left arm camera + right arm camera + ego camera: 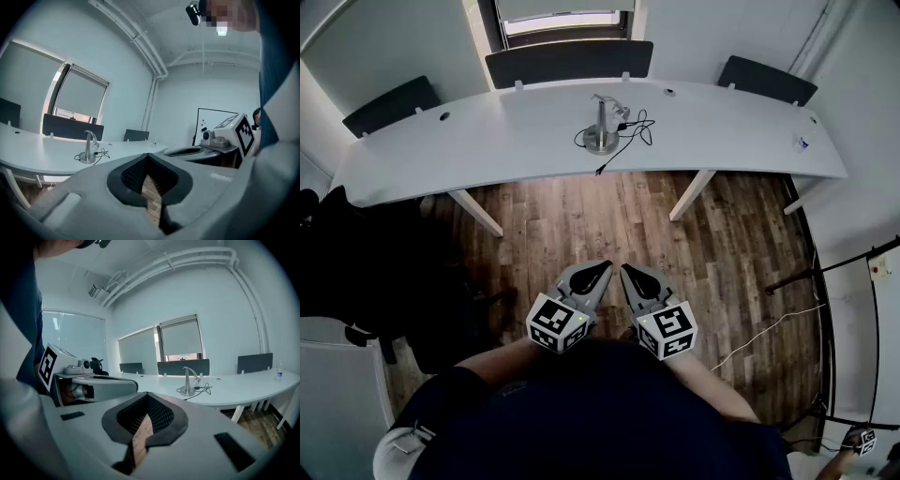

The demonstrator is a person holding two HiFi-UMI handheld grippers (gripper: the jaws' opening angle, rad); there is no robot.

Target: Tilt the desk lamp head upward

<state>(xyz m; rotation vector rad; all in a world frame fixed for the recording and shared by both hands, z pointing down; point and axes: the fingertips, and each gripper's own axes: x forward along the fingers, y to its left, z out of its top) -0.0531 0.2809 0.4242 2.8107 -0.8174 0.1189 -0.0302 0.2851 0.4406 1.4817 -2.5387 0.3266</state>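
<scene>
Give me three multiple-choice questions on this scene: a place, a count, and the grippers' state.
1. Where does the desk lamp stand? A. on the floor B. on the white desk C. on a chair
2. How many dark chairs stand behind the desk? A. one B. three C. five
3. How are the left gripper and right gripper? A. both shut, empty B. both wide open C. left shut on the lamp
Answers: 1 B, its base rests on the desktop; 2 B, three backs show; 3 A, jaws meet, nothing between.
</scene>
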